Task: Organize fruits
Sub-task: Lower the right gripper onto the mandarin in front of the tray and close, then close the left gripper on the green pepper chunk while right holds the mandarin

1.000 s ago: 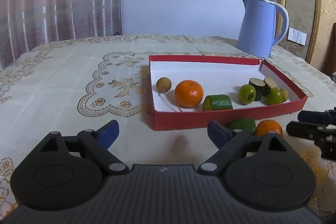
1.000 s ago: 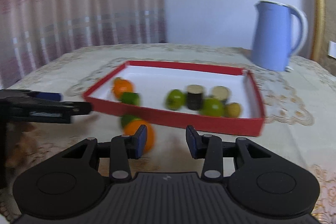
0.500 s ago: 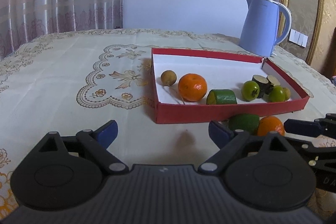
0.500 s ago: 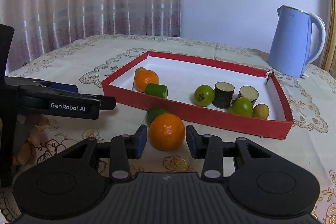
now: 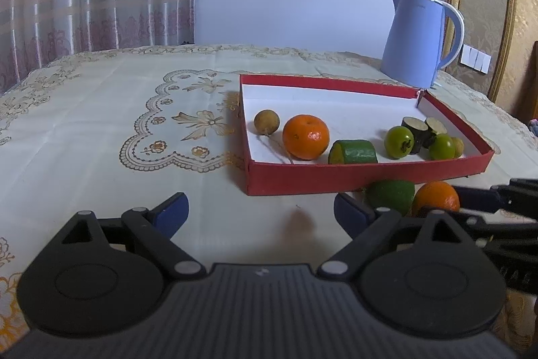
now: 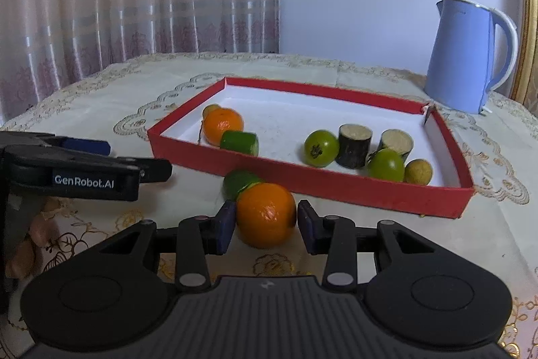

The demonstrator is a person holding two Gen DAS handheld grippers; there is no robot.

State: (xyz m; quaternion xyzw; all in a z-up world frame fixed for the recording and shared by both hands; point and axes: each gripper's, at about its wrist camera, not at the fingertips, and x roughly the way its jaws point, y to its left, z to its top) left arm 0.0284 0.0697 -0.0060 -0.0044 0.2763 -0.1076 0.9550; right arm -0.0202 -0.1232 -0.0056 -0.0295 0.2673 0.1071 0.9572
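So the loose round orange mandarin (image 6: 265, 214) is sitting on the cream embroidered tablecloth (image 6: 487, 224), just outside the near wall of the shallow red cardboard box with a white inside (image 6: 302, 180). The right gripper (image 6: 267, 226) has its blue pads either side of it. The left pad looks right up against the peel and the right pad is a hair off or barely touching, so honestly I can't tell if it's actually clamped. A round green lime-like fruit (image 6: 237, 182) sits touching the mandarin on its far side, between it and the box wall.

Inside the box, at the left end, there's a second mandarin (image 6: 223, 125) with a small tan round fruit (image 6: 212, 110) behind it and a cut green cylinder piece (image 6: 240, 142) lying in front. Towards the right end there's a cluster: two shiny green round fruits (image 6: 321, 147), two dark-skinned cut stubs with pale tops (image 6: 354, 145), and another little tan fruit (image 6: 418, 171) near the right corner.

The left gripper (image 5: 260, 211) is off to the left of the loose fruit, with its jaws spread wide and only bare cloth between them.

A pale blue electric kettle (image 6: 460, 56) stands past the far right corner of the box, and pinkish patterned curtains (image 6: 117, 5) hang behind the table.
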